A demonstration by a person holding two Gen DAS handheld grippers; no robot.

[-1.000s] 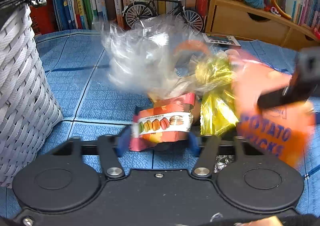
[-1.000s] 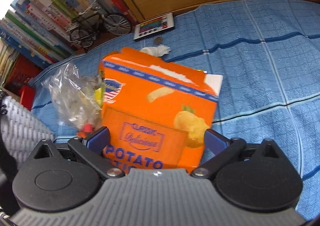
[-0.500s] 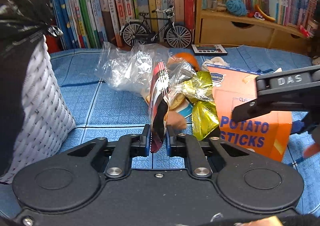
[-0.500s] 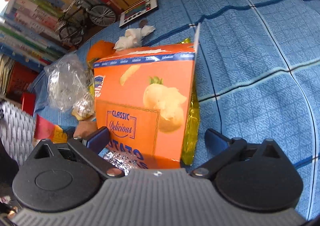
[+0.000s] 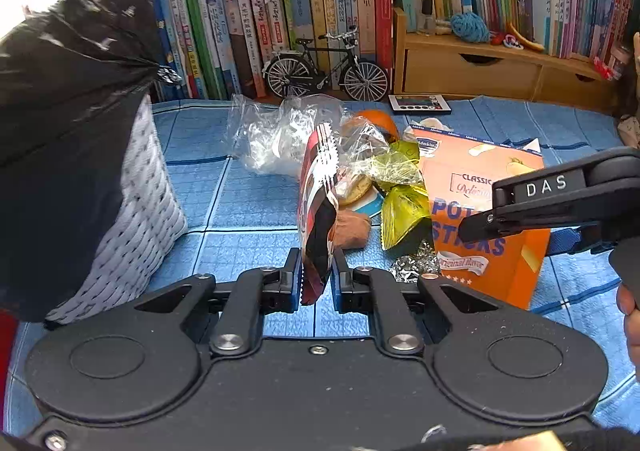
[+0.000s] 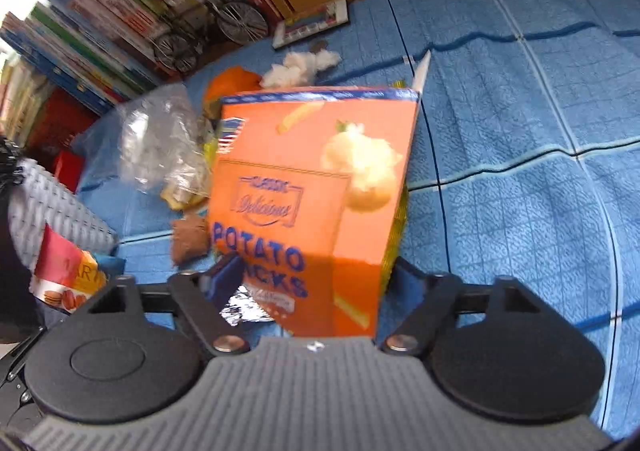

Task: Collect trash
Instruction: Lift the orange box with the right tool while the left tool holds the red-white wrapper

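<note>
A blue quilted cloth with darker blue stripes point(image 5: 248, 207) is seen under everything. The tall orange cardboard box point(image 6: 320, 187) is printed with blue "POTATO STICKS" lettering. A white woven basket point(image 5: 136, 211) is lined with glossy black plastic. A crumpled yellow foil wrapper point(image 5: 400, 207) and clear crinkled film point(image 5: 272, 139) are visible.
</note>
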